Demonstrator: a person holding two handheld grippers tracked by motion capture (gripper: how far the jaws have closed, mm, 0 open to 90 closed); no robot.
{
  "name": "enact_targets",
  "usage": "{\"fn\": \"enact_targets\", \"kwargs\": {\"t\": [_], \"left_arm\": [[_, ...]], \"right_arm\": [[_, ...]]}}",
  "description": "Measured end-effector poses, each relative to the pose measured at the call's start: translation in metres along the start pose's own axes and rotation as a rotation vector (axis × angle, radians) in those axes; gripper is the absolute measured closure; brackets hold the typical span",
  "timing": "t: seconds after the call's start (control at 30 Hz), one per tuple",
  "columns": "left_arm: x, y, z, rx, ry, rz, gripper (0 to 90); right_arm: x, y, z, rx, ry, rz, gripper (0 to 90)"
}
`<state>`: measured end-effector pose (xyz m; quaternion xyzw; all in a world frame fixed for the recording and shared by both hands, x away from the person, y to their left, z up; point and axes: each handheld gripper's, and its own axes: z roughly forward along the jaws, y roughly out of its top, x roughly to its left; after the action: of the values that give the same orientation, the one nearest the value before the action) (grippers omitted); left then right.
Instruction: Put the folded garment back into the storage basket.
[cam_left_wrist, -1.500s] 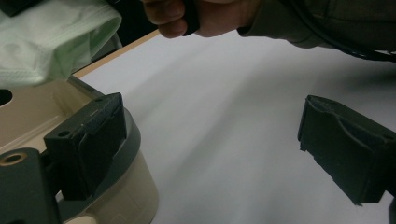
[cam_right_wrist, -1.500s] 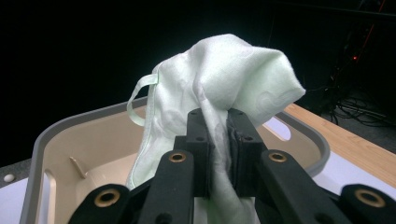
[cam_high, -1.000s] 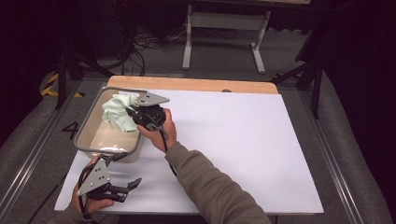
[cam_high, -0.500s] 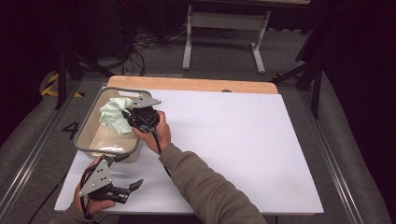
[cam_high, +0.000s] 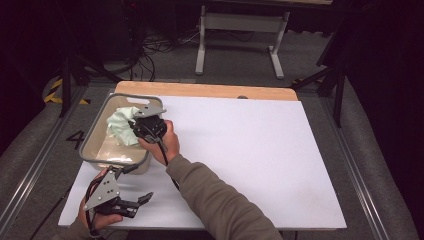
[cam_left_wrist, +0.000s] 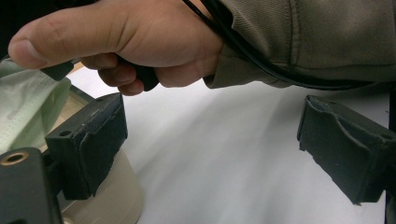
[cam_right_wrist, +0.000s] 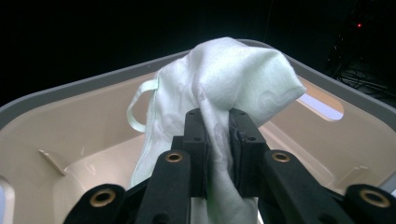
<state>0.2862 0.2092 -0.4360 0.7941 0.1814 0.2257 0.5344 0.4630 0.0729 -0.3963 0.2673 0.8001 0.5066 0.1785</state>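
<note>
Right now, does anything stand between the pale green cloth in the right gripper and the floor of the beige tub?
Nothing visible does. The right gripper pinches the pale green cloth inside the tub, whose floor below shows bare.

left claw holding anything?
No: the left claw stands wide open over the white table sheet, nothing between its pads.

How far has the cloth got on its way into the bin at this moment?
Done: the pale green cloth is picked up and already over the beige bin. In hand: the right gripper is clamped on it, cloth hanging inside the rim. Left: letting go. The left gripper rests open on the white table.
</note>
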Motion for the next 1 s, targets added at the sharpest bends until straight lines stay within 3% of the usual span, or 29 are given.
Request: {"fn": "enact_targets", "kwargs": {"t": [0.3,0.43,1.0], "left_arm": [[0.0,0.0,0.0,0.003,0.002,0.0,9.4],[0.0,0.0,0.0,0.002,0.002,0.0,9.4],[0.0,0.0,0.002,0.011,0.003,-0.002,9.5]], "right_arm": [[-0.003,-0.003,0.001,0.013,-0.008,0.026,64.5],[-0.004,-0.003,-0.003,0.001,-0.007,0.027,62.8],[-0.003,-0.003,-0.026,-0.053,-0.005,-0.068,57.0]]}}
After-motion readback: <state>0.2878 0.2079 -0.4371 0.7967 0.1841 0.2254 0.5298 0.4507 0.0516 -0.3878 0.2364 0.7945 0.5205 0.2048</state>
